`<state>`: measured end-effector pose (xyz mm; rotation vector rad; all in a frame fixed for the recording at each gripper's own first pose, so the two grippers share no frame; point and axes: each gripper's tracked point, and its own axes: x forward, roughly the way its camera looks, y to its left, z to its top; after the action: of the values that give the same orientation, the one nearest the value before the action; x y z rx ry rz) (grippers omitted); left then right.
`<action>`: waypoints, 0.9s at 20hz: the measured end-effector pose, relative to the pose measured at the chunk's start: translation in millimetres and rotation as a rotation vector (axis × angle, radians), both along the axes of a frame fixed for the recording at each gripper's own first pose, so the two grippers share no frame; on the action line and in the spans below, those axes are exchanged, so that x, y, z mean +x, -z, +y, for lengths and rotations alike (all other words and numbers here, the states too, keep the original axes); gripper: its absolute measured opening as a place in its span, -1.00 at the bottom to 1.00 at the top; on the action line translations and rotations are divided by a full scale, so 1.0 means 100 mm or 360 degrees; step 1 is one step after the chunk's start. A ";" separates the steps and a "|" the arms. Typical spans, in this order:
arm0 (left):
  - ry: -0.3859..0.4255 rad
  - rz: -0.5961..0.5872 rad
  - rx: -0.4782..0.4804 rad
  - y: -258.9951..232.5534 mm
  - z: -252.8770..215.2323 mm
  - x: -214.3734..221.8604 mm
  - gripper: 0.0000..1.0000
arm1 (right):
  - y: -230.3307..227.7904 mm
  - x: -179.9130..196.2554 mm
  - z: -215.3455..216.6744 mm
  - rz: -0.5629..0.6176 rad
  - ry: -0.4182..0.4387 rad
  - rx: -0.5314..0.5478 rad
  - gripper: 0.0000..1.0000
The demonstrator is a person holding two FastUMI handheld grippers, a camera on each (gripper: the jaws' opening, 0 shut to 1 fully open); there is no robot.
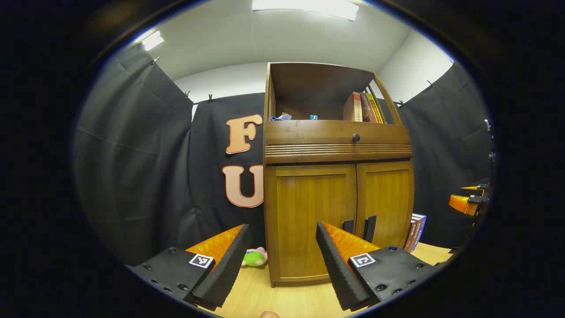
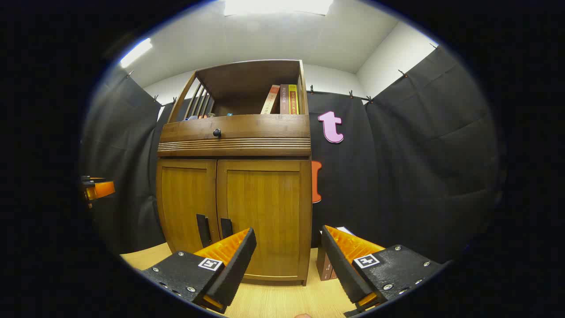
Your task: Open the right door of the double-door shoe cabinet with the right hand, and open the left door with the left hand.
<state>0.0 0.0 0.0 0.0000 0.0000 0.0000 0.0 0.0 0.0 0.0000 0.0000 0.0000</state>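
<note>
Black cloth walls (image 2: 419, 132) hang from clips ahead of both tongs, white ceiling (image 1: 282, 39) with lit panels above, light wooden tabletop (image 2: 278, 300) below.

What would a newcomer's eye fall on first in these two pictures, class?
The wooden shoe cabinet stands centre, both doors shut, dark handles low at their meeting edge. Books lean in its open top shelf. Each open tool waits short of it, above the table.

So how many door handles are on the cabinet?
2: the left door handle and the right door handle, side by side at the doors' meeting edges, low on the cabinet.
</note>
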 end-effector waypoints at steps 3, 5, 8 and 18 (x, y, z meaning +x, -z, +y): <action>-0.0010 -0.0006 0.0005 -0.03 0.03 -0.02 0.90 | -0.04 -0.01 -0.02 -0.0014 0.0008 -0.0001 0.85; -0.0016 -0.0011 0.0011 -0.04 0.04 -0.01 0.90 | -0.02 -0.01 -0.01 -0.0008 0.0006 0.0011 0.85; -0.0009 -0.0010 0.0021 -0.06 0.02 0.00 0.90 | -0.02 -0.01 -0.03 -0.0002 0.0014 0.0013 0.85; 0.0006 0.0008 0.0007 -0.02 0.00 0.03 0.90 | 0.03 0.03 0.06 0.0018 -0.0019 0.0019 0.85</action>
<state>2.5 0.5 2.2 0.0044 0.0050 -0.0038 2.7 6.4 -3.3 0.0118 0.0111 0.0119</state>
